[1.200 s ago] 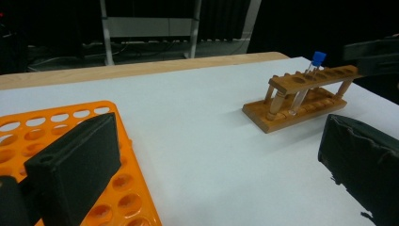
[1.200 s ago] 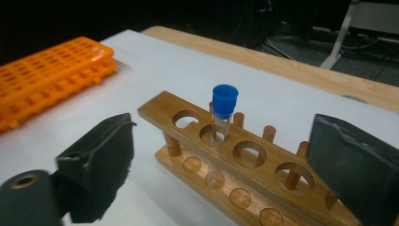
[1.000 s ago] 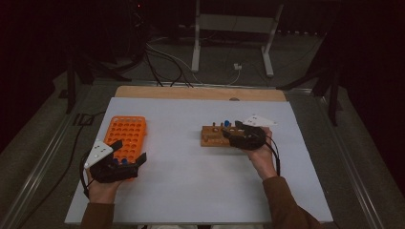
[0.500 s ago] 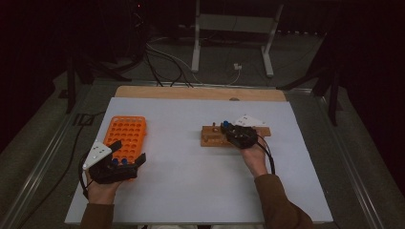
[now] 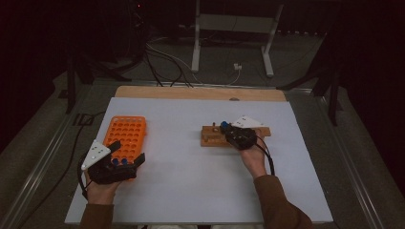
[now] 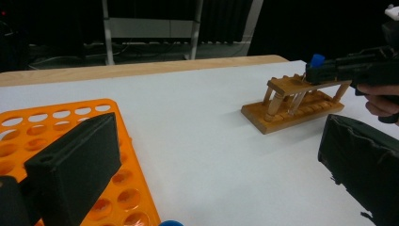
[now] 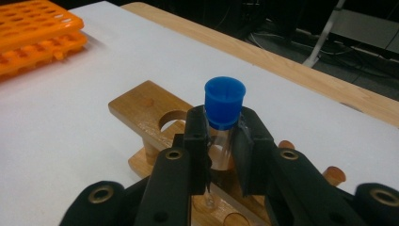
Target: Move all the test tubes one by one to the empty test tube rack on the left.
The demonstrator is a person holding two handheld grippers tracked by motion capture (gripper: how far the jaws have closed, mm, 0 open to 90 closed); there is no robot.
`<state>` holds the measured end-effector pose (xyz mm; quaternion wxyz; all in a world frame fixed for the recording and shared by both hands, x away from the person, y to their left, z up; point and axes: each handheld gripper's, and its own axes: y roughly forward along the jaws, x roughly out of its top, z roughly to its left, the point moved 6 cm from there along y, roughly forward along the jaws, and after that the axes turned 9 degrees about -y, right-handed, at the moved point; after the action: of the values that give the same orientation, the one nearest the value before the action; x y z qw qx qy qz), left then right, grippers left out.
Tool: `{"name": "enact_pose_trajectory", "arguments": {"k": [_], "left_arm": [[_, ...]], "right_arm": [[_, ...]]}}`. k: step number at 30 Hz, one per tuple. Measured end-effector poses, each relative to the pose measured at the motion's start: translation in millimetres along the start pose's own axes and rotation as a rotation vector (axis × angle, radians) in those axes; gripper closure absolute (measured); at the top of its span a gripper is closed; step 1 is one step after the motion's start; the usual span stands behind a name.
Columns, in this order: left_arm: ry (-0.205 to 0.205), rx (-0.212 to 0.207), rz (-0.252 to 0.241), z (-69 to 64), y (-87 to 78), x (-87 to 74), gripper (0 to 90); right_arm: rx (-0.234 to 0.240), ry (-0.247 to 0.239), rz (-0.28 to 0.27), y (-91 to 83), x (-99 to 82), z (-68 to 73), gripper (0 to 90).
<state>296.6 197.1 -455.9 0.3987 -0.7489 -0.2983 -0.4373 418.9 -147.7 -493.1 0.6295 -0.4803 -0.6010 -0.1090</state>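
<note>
On the white table (image 5: 191,191), right gripper (image 7: 220,141) jaws clamp a tube (image 7: 222,117) (left gripper (image 5: 125,151) jaws apart).

Blue-capped clear tube (image 7: 223,123), upright, wooden rack (image 7: 143,108)

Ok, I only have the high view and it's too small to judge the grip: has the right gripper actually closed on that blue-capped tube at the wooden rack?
Observer: Yes. In the right gripper view the right gripper has just closed, its pads pressing the clear tube just under its blue cap.
Operator: Is the tube out of the rack?
Observer: No, its lower end sits low in the wooden rack, beside an empty hole.
Operator: And the left gripper?
Observer: The left gripper is open, one jaw over the orange rack, nothing between the pads.
</note>
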Motion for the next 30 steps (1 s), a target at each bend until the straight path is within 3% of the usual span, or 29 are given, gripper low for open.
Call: {"name": "enact_pose_trajectory", "arguments": {"k": [10,19,24,30], "left_arm": [[-0.001,-0.016,0.003,-4.1,3.3,0.1,0.6],[-0.001,-0.030,0.002,-9.6,4.6,0.7,0.6],[0.023,-0.040,0.014,-20.8,10.4,1.1,0.6],[0.059,-0.083,0.034,-42.7,23.7,3.4,0.6]], "right_arm": [[-0.003,0.041,-0.068,-18.8,16.9,-8.8,77.3],[0.005,0.031,-0.100,-33.9,34.2,-12.0,77.3],[0.010,0.030,-0.134,-46.8,46.9,-14.8,77.3],[0.051,0.039,-0.159,-58.7,54.3,-12.4,77.3]]}}
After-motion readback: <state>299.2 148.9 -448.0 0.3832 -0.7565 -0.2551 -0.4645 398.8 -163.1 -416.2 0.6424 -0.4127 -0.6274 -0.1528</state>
